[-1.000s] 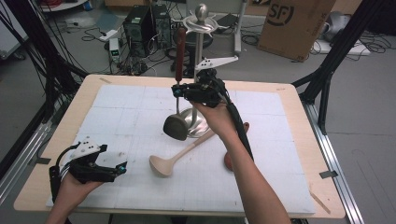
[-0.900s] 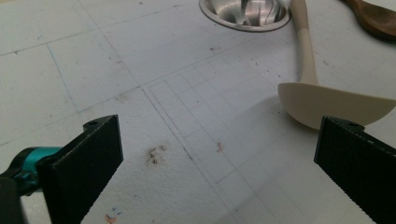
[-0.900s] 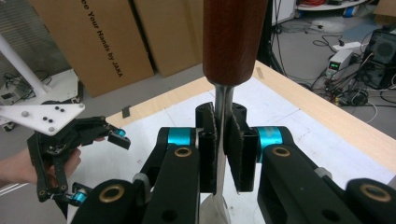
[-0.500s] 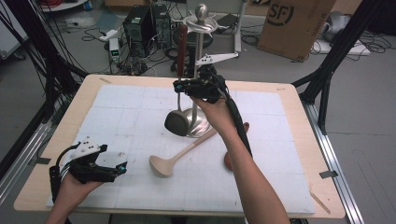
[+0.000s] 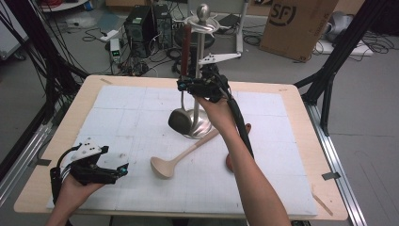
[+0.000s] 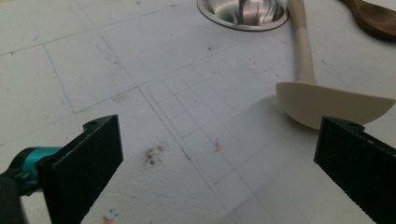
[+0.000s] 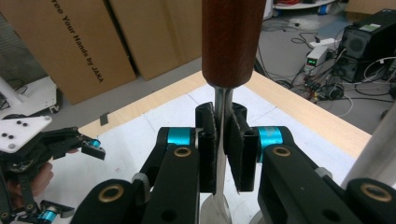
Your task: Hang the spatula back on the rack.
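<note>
The right gripper [image 7: 219, 149] has its fingers [image 7: 208, 154] clamped on the thin steel shank of a ladle with a dark red-brown wooden handle [image 7: 232, 42], just below where the wood ends. Over the last second the hand has carried the ladle upward and closer to the polished steel utensil stand [image 5: 201, 56] at the middle of the worktop [image 5: 56, 141]. Its dark bowl [image 5: 180, 120], which hung lower beside the stand's base, now sits a little higher, and the handle reaches up near the stand's top arms. I judge the ladle is being brought up to hang on the stand, with the hooking not yet done.

The ladle hangs almost upright: a stout, rounded wooden grip, a flat bright shank and a deep, dull metal bowl just beside the stand's round base [image 5: 200, 129].

The left gripper [image 5: 101, 172] rests low at the near left corner of the worktop, its fingers [image 6: 88, 158] wide apart and holding nothing. A pale wooden ladle [image 5: 181, 155] lies flat near the middle, while a darker wooden spoon [image 6: 369, 16] lies beyond it.
</note>
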The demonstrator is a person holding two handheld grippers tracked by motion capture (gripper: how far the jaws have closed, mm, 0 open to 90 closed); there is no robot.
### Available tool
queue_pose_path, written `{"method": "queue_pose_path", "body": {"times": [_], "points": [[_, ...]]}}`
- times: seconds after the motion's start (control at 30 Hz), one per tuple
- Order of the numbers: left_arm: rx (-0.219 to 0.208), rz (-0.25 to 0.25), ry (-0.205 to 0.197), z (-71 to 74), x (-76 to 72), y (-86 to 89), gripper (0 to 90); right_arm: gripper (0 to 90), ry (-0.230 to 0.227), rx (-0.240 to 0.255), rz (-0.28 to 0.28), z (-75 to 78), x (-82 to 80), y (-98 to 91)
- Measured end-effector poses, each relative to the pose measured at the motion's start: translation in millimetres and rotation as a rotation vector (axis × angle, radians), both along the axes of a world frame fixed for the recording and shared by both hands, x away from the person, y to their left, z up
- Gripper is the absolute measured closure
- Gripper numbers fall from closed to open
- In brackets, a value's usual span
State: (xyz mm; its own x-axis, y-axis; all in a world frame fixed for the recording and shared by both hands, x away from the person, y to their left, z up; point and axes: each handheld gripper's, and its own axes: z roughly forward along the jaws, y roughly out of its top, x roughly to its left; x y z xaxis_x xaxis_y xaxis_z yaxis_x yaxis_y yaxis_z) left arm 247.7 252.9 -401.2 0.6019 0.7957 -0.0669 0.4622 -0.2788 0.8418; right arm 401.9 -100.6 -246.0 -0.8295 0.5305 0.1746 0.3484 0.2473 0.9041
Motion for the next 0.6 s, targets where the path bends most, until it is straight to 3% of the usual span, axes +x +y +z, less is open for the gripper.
{"method": "queue_pose_path", "body": {"times": [0.6], "points": [[-0.001, 0.0, 0.0, 0.2, -0.3, 0.1, 1.7, 80.9, -0.025, 0.004, -0.051, -0.6, 4.3, -4.6]]}}
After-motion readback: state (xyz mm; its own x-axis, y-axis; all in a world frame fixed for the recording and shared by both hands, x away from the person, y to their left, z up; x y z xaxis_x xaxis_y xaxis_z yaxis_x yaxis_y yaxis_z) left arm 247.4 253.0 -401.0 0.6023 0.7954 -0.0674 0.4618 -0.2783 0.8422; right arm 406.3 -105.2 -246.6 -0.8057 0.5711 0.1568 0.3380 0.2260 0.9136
